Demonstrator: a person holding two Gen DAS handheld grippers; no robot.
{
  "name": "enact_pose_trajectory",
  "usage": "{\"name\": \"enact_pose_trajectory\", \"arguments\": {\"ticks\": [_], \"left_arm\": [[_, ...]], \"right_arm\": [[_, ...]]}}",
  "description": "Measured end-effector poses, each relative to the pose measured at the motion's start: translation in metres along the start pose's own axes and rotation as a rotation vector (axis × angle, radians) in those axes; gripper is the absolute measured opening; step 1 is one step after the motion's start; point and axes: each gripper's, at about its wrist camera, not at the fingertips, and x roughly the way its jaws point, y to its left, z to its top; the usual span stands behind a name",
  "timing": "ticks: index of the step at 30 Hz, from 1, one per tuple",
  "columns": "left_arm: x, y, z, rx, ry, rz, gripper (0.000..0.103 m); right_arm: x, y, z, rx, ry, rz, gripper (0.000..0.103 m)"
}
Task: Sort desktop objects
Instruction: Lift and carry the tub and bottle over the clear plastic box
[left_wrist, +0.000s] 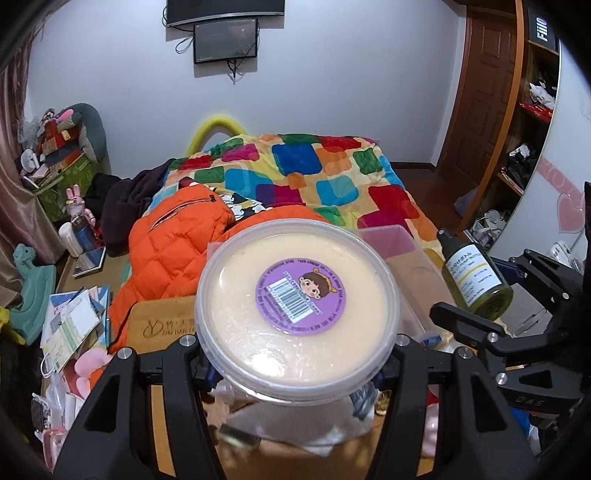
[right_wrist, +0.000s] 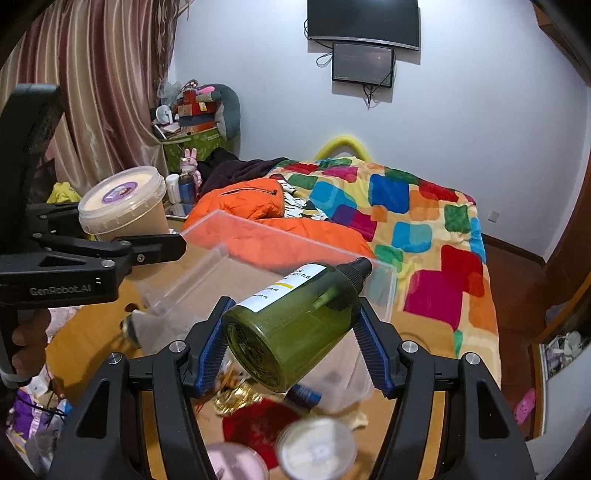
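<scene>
Two tongs, both loaded. Left tongs (left_wrist: 295, 363): clamped on a round translucent plastic tub of cream-coloured paste with a purple sticker on its lid (left_wrist: 297, 300), held upright above the wooden bench (left_wrist: 162, 321). Right tongs (right_wrist: 291, 345): blue pads (right_wrist: 212, 349) closed across a green translucent spray bottle with white label and black pump cap (right_wrist: 291, 321), held over a clear plastic storage bin (right_wrist: 258, 273). Bottle's long axis tilts; cap points up and away to the right, base toward the camera. Advised handling: lower each item well inside the bin walls before releasing, levelling the bottle first, since it may roll. Colourful patchwork quilt (right_wrist: 424, 229) lies beyond.
</scene>
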Motion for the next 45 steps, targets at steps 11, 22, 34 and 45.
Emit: {"name": "enact_pose_trajectory", "arguments": {"ticks": [11, 22, 34, 45], "left_arm": [[0.049, 0.011, 0.015, 0.015, 0.086, -0.014, 0.057], [0.082, 0.010, 0.015, 0.034, 0.179, -0.027, 0.057], [0.111, 0.004, 0.008, 0.058, 0.278, 0.001, 0.059], [0.111, -0.010, 0.006, 0.134, 0.267, 0.048, 0.058]], "right_arm": [[0.043, -0.008, 0.018, -0.007, 0.075, 0.016, 0.061], [0.087, -0.019, 0.015, 0.012, 0.182, 0.055, 0.061], [0.115, -0.022, 0.006, -0.040, 0.287, 0.056, 0.061], [0.124, -0.023, 0.005, -0.061, 0.343, 0.030, 0.061]]}}
